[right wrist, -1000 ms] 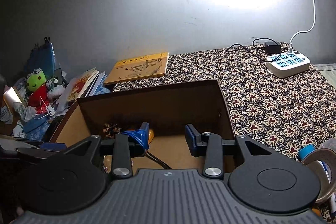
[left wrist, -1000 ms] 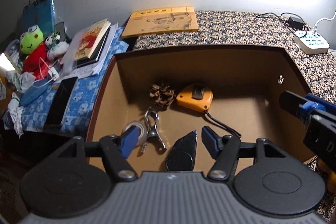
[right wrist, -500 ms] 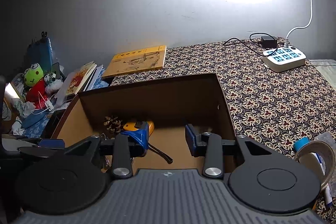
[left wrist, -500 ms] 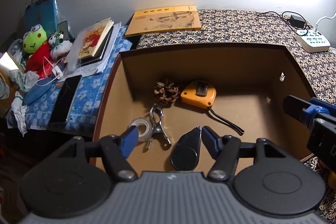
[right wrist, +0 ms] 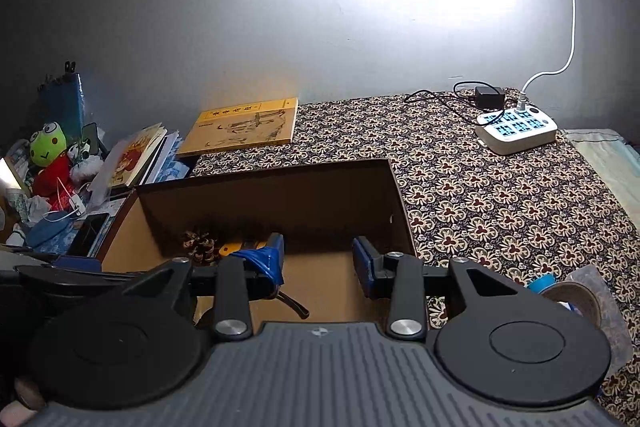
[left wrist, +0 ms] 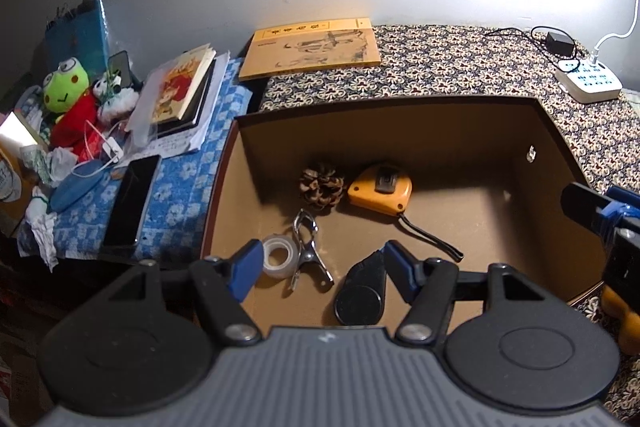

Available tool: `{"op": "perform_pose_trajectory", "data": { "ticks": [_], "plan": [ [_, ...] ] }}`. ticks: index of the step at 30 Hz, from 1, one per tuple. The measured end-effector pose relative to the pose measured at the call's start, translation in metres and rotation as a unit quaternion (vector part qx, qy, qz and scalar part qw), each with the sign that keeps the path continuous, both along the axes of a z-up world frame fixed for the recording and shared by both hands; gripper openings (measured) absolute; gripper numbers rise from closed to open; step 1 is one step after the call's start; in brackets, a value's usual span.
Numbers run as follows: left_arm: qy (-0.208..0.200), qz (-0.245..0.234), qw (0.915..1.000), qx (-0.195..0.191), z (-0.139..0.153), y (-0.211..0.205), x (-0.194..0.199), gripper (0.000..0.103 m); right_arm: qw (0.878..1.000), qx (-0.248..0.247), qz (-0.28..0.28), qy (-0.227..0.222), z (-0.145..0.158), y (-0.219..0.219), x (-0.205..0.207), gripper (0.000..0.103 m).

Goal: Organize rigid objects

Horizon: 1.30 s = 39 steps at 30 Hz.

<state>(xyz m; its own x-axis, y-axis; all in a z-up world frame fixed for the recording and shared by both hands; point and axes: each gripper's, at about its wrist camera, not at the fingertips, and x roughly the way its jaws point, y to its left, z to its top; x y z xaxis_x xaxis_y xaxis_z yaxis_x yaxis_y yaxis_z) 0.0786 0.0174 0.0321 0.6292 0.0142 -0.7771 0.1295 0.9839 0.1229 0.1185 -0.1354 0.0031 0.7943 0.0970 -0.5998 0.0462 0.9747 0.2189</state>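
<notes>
An open brown cardboard box holds a pine cone, an orange tape measure, a metal spring clip, a clear tape roll and a black teardrop-shaped object. My left gripper hovers open above the box's near side, nothing between its fingers. The black object lies just below its right finger. My right gripper is open and empty over the box, near its right wall. From there the pine cone and tape measure show partly.
A yellow book lies behind the box on the patterned cloth. A power strip with cables sits far right. Tape rolls lie right of the box. Left of it are a phone, books and plush toys.
Both grippers have drawn back and upward from the box, so more of its floor shows. The black object stays on the box floor. Both stay open.
</notes>
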Motion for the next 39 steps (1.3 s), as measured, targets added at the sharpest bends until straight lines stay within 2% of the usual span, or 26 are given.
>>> {"op": "perform_pose_trajectory", "data": {
  "ticks": [6, 13, 19, 25, 31, 35, 39],
  "plan": [
    [-0.010, -0.010, 0.9999, 0.003, 0.007, -0.003, -0.003, 0.066, 1.000, -0.009, 0.009, 0.012, 0.002, 0.002, 0.001, 0.021],
    [-0.005, -0.001, 1.0000, 0.001, -0.002, -0.005, 0.001, 0.066, 0.999, -0.029, 0.010, 0.026, 0.001, 0.000, 0.002, 0.022],
    [0.009, 0.015, 0.9998, -0.013, -0.010, 0.001, 0.004, 0.066, 0.999, -0.017, 0.008, 0.030, -0.007, -0.002, 0.007, 0.022],
    [0.010, 0.034, 0.9994, 0.008, -0.013, 0.006, 0.010, 0.066, 0.999, -0.001, -0.005, 0.033, -0.013, -0.007, 0.009, 0.022],
    [0.024, 0.007, 0.9997, 0.005, -0.020, 0.003, 0.013, 0.066, 0.999, 0.011, -0.006, 0.037, -0.019, -0.007, 0.016, 0.022],
    [0.037, 0.004, 0.9993, -0.012, -0.025, 0.004, 0.016, 0.066, 0.999, 0.011, 0.005, 0.045, -0.025, 0.000, 0.024, 0.022],
    [0.037, 0.005, 0.9993, -0.006, -0.031, 0.000, 0.017, 0.066, 0.998, 0.017, 0.018, 0.053, -0.031, 0.004, 0.029, 0.022]
  ]
}}
